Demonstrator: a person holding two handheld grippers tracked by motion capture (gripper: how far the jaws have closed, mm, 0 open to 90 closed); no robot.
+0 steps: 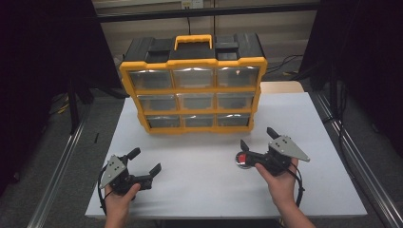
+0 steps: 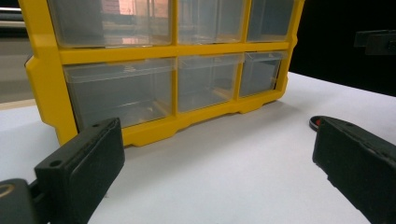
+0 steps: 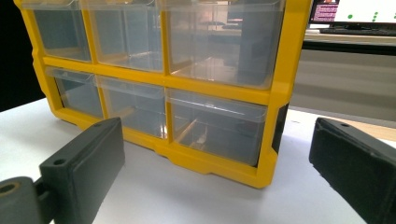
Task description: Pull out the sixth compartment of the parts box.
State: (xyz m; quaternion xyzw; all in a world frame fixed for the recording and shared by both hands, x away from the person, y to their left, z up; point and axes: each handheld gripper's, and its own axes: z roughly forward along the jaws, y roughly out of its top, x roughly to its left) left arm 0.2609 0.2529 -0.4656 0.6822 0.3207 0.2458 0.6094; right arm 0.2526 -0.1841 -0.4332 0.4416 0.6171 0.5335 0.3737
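Altogether nine drawers (image 1: 194, 101), two hand-held grippers (image 1: 145, 164)

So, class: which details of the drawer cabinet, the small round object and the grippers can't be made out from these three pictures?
- Round object, high view: too small to identify; the right gripper stands close beside it.
- Same object, left gripper view: mostly hidden behind that gripper's jaw.
- Cabinet drawers, high view: glare hides any contents.
- Cabinet top, both gripper views: cut off by the upper edge.
- Left gripper: open, nothing held.
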